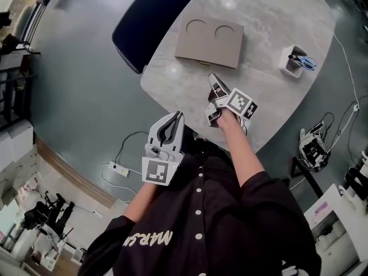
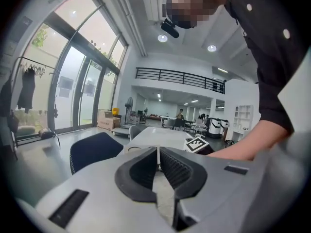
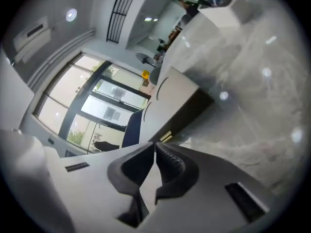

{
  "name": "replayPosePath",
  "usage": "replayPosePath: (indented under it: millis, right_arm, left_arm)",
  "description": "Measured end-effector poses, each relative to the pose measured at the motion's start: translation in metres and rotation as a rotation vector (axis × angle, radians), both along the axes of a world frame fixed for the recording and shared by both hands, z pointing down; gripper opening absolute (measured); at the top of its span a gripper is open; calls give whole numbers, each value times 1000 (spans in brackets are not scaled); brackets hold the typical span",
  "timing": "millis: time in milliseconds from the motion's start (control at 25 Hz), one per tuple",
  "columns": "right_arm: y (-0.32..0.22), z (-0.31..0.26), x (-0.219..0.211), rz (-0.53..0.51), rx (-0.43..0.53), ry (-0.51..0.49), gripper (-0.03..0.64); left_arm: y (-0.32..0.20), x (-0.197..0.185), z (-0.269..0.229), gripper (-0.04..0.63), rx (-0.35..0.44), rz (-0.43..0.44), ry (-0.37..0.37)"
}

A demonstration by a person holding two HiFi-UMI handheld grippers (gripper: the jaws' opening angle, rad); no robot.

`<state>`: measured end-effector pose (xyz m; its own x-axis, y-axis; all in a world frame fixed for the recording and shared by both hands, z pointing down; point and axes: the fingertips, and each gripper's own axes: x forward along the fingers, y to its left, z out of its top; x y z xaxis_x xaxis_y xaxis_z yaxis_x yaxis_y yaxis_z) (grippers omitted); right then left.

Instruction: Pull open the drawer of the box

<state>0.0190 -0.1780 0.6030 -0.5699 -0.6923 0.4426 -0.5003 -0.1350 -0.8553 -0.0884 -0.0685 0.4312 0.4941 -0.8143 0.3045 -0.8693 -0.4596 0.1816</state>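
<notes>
1. Flat tan box, with two round outlines on its lid, lies in the upper middle of the head view on a grey marble-patterned table with rounded corners; in the right gripper view the same box fills the centre, with its dark side face turned to the camera.
2. A small gold pull tab sticks out of the box's near edge; the drawer front appears flush with the box, though from this angle that is hard to settle.
3. The right gripper reaches over the table at frame centre and points at that near edge; its own view shows the jaws pressed together with nothing between them, and the gold pull tab just beyond the tips, seemingly not gripped.
4. The left gripper is held off the table edge in the lower middle of the head view, close to the person's black buttoned shirt; its view shows the jaws closed on each other and empty.
5. A dark blue padded chair stands at the table's upper-left side; it also shows at lower left in the left gripper view.
6. A white desk holder with blue-handled scissors sits near the table's right edge, well apart from the box.
</notes>
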Motion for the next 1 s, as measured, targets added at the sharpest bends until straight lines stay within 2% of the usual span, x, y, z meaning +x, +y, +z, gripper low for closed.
replayPosePath:
  millis: [160, 400, 560, 720, 1000]
  right_arm:
    - [-11, 20, 2, 69, -69, -50, 5]
    - [-21, 35, -5, 32, -90, -16, 84]
    - [-25, 37, -10, 56, -100, -67, 78]
    - [-28, 42, -7, 84, -117, -97, 31]
    - [-33, 45, -8, 115, -124, -180, 28]
  left_arm:
    - [-13, 3, 10, 25, -23, 54, 26]
    - [-27, 8, 22, 25, -44, 115, 29]
    - [-31, 8, 27, 25, -62, 133, 25]
    - [-36, 7, 34, 25, -78, 137, 21]
    - [-38, 5, 39, 25, -93, 122, 24]
